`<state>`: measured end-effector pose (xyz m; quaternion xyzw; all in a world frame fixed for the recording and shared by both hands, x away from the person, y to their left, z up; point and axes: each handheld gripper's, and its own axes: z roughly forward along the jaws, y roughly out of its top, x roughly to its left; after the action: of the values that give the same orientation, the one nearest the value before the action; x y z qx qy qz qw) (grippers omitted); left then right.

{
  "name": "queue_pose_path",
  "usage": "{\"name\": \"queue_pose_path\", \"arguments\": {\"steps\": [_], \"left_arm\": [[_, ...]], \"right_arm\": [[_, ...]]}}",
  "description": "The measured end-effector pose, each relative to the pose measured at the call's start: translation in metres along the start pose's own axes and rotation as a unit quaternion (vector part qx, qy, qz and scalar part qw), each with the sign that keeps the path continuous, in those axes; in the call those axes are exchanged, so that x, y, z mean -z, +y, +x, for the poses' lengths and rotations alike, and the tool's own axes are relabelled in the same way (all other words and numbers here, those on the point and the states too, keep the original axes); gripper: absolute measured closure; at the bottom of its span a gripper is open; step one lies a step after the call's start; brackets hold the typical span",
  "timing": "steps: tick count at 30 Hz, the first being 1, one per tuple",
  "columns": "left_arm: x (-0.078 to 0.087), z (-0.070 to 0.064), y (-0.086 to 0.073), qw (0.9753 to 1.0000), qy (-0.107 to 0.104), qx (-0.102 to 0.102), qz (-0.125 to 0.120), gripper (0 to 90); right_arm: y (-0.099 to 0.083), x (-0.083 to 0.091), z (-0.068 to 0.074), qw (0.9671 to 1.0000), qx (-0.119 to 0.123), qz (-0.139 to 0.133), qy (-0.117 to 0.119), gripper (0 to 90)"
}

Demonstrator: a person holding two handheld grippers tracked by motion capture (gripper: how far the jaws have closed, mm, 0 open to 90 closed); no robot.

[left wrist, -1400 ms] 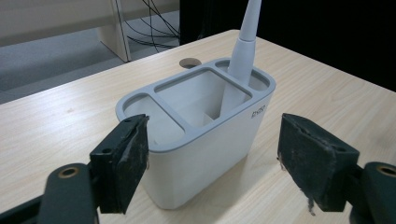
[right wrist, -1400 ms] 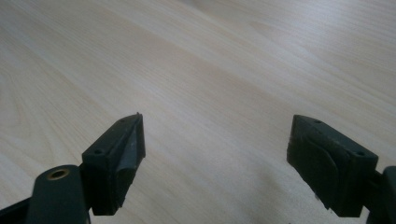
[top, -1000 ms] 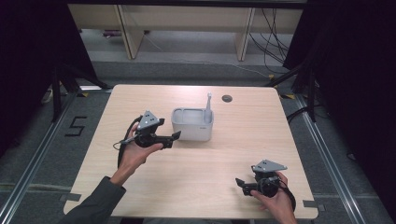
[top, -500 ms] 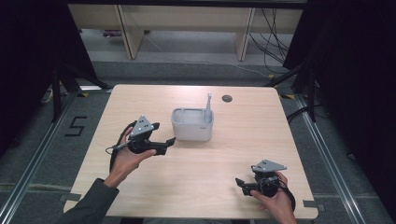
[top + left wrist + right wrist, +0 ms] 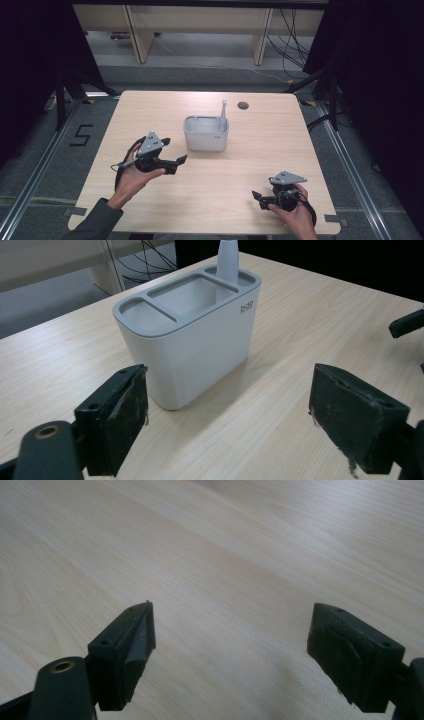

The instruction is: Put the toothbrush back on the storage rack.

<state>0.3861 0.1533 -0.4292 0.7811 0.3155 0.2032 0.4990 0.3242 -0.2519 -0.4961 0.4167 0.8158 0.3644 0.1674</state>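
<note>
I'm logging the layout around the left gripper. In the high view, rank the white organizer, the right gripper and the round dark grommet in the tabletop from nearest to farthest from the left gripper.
From the left gripper:
1. White organizer, just ahead of its jaws, mid-table.
2. Right gripper, near edge, toward the right.
3. Grommet, far edge, behind the organizer.

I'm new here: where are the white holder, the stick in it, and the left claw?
white holder (image 5: 200,347): left gripper view, front wall.
stick (image 5: 227,260): left gripper view, shaft.
left gripper (image 5: 181,161): high view, between fingertips.
</note>
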Motion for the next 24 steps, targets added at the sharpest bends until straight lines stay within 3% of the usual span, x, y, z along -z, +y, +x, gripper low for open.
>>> {"name": "queue_pose_path", "arguments": {"steps": [6, 12, 16, 17, 24], "left_arm": [[0.004, -0.001, -0.006, 1.0, 0.002, -0.001, 0.004, 15.3], [0.005, -0.004, -0.014, 0.9999, 0.004, -0.008, 0.012, 15.4], [0.006, -0.005, -0.017, 0.9999, 0.001, -0.01, 0.014, 15.4], [0.006, -0.006, -0.018, 0.9998, 0.0, -0.012, 0.015, 15.4], [0.012, -0.01, -0.023, 0.9997, 0.0, -0.015, 0.019, 15.4]], "right_arm": [[0.001, 0.001, -0.001, 0.9999, 0.01, -0.001, -0.003, 19.9], [0.001, 0.001, 0.0, 1.0, 0.004, 0.0, -0.001, 19.9], [0.001, -0.001, -0.001, 0.9999, 0.009, -0.005, 0.01, 19.9], [0.0, -0.001, -0.002, 0.9998, 0.02, -0.007, 0.007, 20.0], [0.0, 0.001, 0.0, 0.9999, 0.01, -0.005, -0.006, 19.9]]}}
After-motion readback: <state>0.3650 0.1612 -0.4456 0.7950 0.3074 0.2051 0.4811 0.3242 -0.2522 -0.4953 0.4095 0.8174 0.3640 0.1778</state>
